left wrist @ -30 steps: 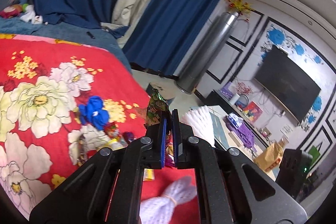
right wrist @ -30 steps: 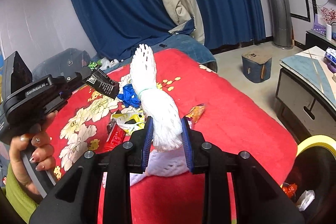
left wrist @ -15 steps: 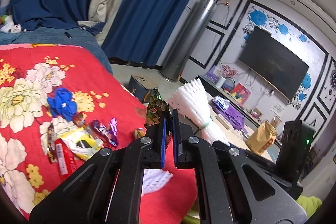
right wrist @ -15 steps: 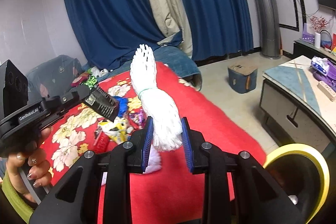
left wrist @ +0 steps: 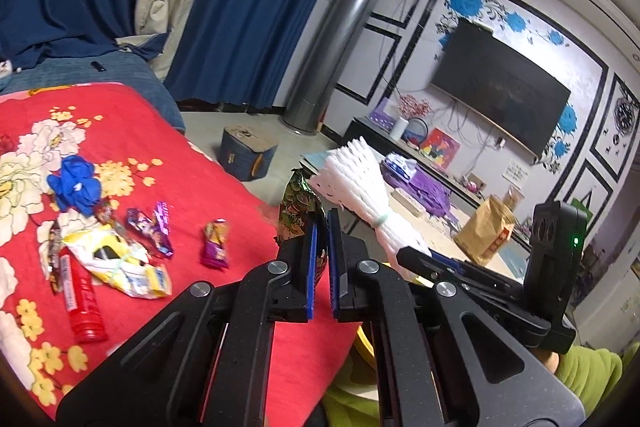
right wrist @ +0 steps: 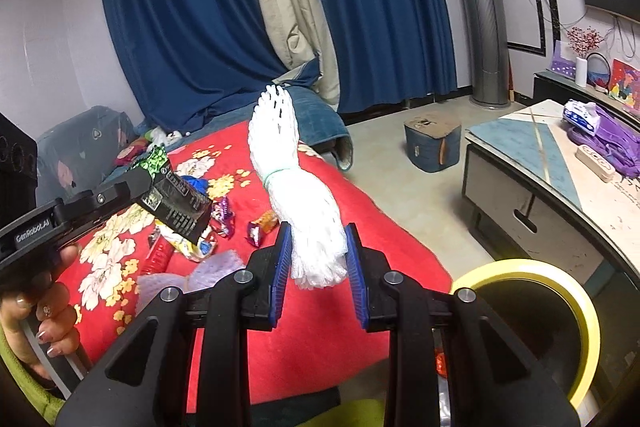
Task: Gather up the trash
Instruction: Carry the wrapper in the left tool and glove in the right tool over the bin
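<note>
Right wrist view: my right gripper (right wrist: 316,259) clamps the white foam net bundle (right wrist: 296,195), my left gripper (left wrist: 320,259) pinches a green wrapper (left wrist: 298,211). Next, drop both into the yellow-rimmed bin (right wrist: 580,311), lower right.

Both grippers are made of black plastic. The left gripper (left wrist: 321,259) has two flat fingers with blue pads (left wrist: 311,267) on the inside and shiny round silver screws (left wrist: 275,267) on top. The right gripper (right wrist: 316,267) looks the same, with blue pads (right wrist: 280,269) and silver screws (right wrist: 242,276). White letters on the side of one black handle (right wrist: 32,229) spell GenRobot.AI. A small green light (left wrist: 576,241) glows on a black box. The person wears a bright green sleeve (left wrist: 592,377). The fingernails (right wrist: 50,350) have pale polish.
</note>
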### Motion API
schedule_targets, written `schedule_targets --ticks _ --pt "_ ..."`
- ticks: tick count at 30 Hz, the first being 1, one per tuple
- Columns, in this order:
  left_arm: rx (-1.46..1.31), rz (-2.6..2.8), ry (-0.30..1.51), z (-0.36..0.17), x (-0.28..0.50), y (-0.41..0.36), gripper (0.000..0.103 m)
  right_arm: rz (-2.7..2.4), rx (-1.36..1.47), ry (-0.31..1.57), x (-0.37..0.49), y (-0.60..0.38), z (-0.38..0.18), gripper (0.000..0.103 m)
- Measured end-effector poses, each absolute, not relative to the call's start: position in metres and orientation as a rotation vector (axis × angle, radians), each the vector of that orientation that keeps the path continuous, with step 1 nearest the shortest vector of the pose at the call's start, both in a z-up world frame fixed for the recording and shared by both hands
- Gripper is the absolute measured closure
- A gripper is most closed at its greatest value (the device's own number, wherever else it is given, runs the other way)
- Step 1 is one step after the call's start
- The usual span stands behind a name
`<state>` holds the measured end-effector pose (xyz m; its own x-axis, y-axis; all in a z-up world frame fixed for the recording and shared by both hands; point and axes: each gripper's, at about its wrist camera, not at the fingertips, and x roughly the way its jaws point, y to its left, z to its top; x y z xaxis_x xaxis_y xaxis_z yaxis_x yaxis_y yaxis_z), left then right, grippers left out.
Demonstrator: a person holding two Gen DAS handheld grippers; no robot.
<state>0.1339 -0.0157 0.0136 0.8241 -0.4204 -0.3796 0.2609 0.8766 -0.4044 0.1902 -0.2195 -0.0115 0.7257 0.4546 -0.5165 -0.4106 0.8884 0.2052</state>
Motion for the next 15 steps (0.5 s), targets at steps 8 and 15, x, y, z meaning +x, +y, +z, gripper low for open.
schedule_targets --ticks 8,15 --pt "-0.299 -0.422 0.495 0.009 0.133 -0.043 0.101 0.416 0.090 0.590 0.186 -0.249 -0.017 0.077" --pt "-0.273 -0.461 0.514 0.004 0.136 -0.063 0.101 0.357 0.107 0.596 0.177 -0.274 -0.027 0.077"
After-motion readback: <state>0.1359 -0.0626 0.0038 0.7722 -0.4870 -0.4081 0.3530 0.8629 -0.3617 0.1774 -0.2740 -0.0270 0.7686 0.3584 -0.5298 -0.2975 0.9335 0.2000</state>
